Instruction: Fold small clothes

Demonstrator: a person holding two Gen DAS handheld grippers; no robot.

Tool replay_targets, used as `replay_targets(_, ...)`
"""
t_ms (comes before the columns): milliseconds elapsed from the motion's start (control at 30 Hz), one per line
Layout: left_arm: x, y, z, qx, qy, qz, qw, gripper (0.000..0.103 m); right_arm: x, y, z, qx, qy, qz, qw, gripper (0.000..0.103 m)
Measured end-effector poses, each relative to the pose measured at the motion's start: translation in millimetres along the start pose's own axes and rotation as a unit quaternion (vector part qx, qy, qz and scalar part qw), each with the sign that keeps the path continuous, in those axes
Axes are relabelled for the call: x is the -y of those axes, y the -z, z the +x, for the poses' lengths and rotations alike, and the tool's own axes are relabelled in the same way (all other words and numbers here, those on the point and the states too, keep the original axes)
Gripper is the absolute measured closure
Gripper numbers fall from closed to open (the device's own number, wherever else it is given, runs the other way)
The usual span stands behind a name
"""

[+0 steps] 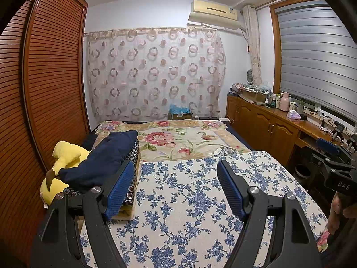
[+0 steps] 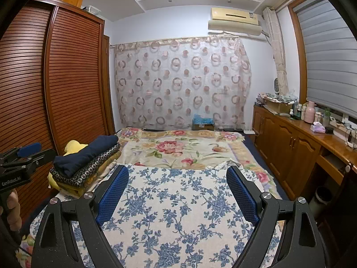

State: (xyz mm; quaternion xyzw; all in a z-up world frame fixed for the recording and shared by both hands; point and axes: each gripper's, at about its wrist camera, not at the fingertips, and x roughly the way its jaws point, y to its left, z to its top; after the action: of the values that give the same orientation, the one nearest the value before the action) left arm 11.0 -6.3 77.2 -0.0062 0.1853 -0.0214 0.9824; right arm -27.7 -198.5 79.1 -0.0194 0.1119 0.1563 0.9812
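A stack of folded clothes [image 1: 100,158] lies on the bed at the left, with a navy garment [image 2: 87,154] on top, a dark ring-patterned piece [image 2: 93,169] under it and yellow fabric below. My left gripper [image 1: 176,165] hangs open over a blue-flowered cloth surface [image 1: 183,192], its left pad [image 1: 120,187] right beside the stack. My right gripper [image 2: 177,169] is open too, above the same flowered surface [image 2: 176,203] and to the right of the stack. Nothing is between either pair of fingers. No loose garment shows on the flowered surface.
A slatted wooden wardrobe [image 1: 51,78] stands along the left. A yellow plush toy [image 1: 64,154] lies behind the stack. Beyond is a rose-patterned blanket [image 2: 178,147]. A wooden cabinet [image 2: 290,143] with bottles runs along the right, with a bin [image 2: 321,196] below it.
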Motion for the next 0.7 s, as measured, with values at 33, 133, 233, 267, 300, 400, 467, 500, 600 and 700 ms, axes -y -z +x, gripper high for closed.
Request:
replay_targets(33,-0.1,0.0,0.0,0.000,0.000,0.000,1.0000,0.026,0.9,-0.7,0.1,0.000,0.000,0.000,1.000,0.013)
replay_targets(133,-0.3,-0.1,0.2,0.000,0.000,0.000,1.0000,0.026,0.5,-0.1,0.0,0.000,0.000,0.000,1.000,0.013)
replay_targets(233,-0.1,0.0,0.1,0.000,0.000,0.000,1.0000,0.026,1.7,-0.6,-0.1,0.000,-0.001,0.000,1.000,0.013)
replay_targets(267,-0.1,0.0,0.1,0.000,0.000,0.000,1.0000,0.026,1.0,0.2,-0.1,0.000,-0.001,0.000,1.000,0.013)
replay_targets(300,-0.2,0.0,0.0,0.000,0.000,0.000,1.0000,0.026,1.5,-0.4,-0.3,0.000,-0.001,0.000,1.000,0.013)
replay_targets(400,0.1,-0.1,-0.1,0.000,-0.001,0.000,1.0000,0.026,0.7,0.2,0.0,0.000,-0.001,0.000,1.000,0.013)
replay_targets(467,-0.3,-0.2,-0.1,0.000,0.001,0.000,1.0000,0.026,1.2,-0.2,-0.2,0.000,0.000,0.000,1.000,0.013)
replay_targets(500,0.0,-0.2,-0.1,0.000,0.000,0.000,1.0000,0.026,1.1,0.2,-0.1,0.000,-0.001,0.000,1.000,0.013)
replay_targets(600,-0.3,-0.2,0.2,0.000,0.000,0.000,1.0000,0.026,1.5,-0.3,-0.2,0.001,0.000,0.001,1.000,0.013)
replay_targets(700,-0.2,-0.1,0.0,0.000,0.000,0.000,1.0000,0.026,3.0,1.1,-0.9,0.001,-0.002,0.000,1.000,0.013)
